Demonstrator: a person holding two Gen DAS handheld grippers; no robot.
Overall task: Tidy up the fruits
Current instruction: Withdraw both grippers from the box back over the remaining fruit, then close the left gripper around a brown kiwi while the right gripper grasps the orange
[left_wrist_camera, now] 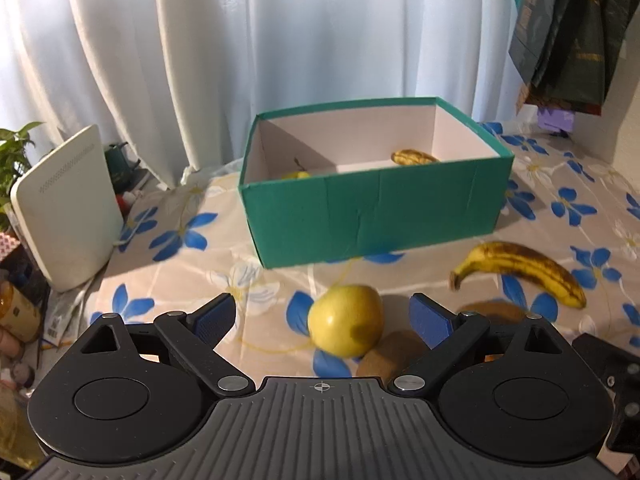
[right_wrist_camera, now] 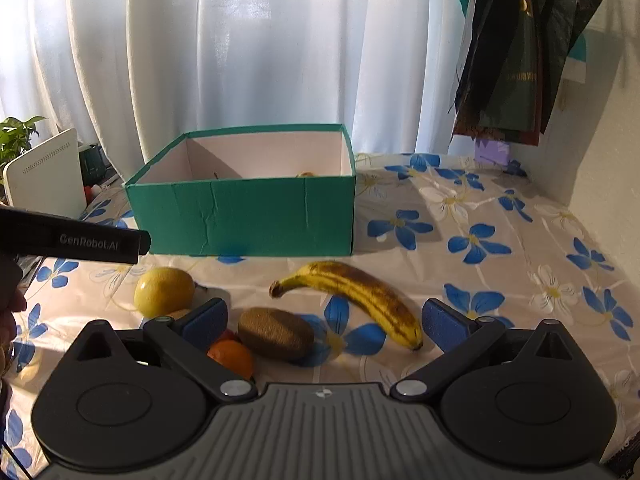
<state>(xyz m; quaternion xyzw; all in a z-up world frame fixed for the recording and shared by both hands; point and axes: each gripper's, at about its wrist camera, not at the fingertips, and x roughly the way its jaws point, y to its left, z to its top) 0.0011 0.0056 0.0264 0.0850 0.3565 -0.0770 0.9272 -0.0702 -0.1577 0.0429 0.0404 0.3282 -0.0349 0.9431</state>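
Lying loose on the flowered counter (right_wrist_camera: 500,216), in front of the green box (right_wrist_camera: 244,216), are the fruits yet to be sorted: a spotted banana (right_wrist_camera: 356,296), a brown kiwi (right_wrist_camera: 276,334), a yellow apple (left_wrist_camera: 346,320) and, at about 7 o'clock from the kiwi in the right wrist view, an orange fruit (right_wrist_camera: 232,356) half hidden behind the tool's finger. The box stands open at 12 o'clock from them, with one banana (left_wrist_camera: 414,157) and another yellowish fruit, mostly hidden by the wall, already inside.

The step in hand looks like picking the next fruits. The left tool (left_wrist_camera: 322,316) stands spread wide with the apple between its blue pads, nearer the right one, touching neither. To grip well it should centre on the apple's widest part and close gently, since a round fruit can roll away and a second kiwi (left_wrist_camera: 390,354) lies against it at 5 o'clock. The right tool (right_wrist_camera: 324,322) is likewise wide open and empty, the kiwi and the banana's tip lying between its pads; it should settle on one of them, not both.

Both tools slope down toward the counter and point at the box. The left tool's dark body shows at 9 o'clock in the right wrist view, beside a bit of the person's hand (right_wrist_camera: 10,312).
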